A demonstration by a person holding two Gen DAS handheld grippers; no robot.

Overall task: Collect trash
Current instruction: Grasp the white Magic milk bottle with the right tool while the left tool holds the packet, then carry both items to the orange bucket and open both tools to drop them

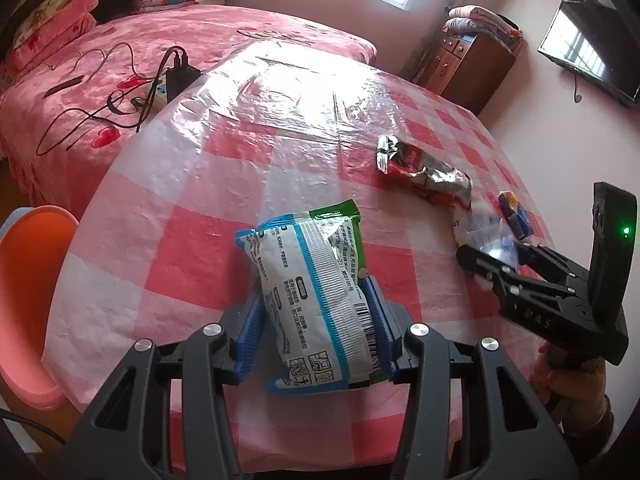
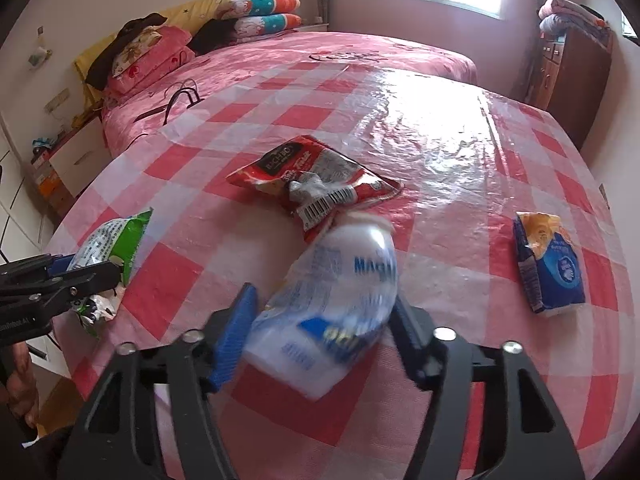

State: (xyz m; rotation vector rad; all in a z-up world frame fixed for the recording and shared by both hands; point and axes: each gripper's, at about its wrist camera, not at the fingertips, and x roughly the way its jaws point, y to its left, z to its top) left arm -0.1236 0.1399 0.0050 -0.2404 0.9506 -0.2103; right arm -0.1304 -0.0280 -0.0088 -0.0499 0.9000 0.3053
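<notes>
My left gripper (image 1: 316,304) is shut on a white, blue and green snack bag (image 1: 312,292), held over the checked table. It shows from the side in the right wrist view (image 2: 108,252). My right gripper (image 2: 324,320) is shut on a clear white-and-blue plastic wrapper (image 2: 340,304), blurred; it also shows in the left wrist view (image 1: 484,236). A crumpled red and silver wrapper (image 2: 316,184) lies mid-table, also seen in the left wrist view (image 1: 428,172). A blue and yellow packet (image 2: 548,264) lies at the right, also in the left wrist view (image 1: 516,212).
The round table has a pink-checked plastic cloth (image 1: 248,128). An orange basin (image 1: 28,296) sits below the table's left edge. A pink bed (image 1: 120,52) with cables and a charger (image 1: 176,72) stands behind. A wooden cabinet (image 1: 468,64) and a wall TV (image 1: 588,48) are at the right.
</notes>
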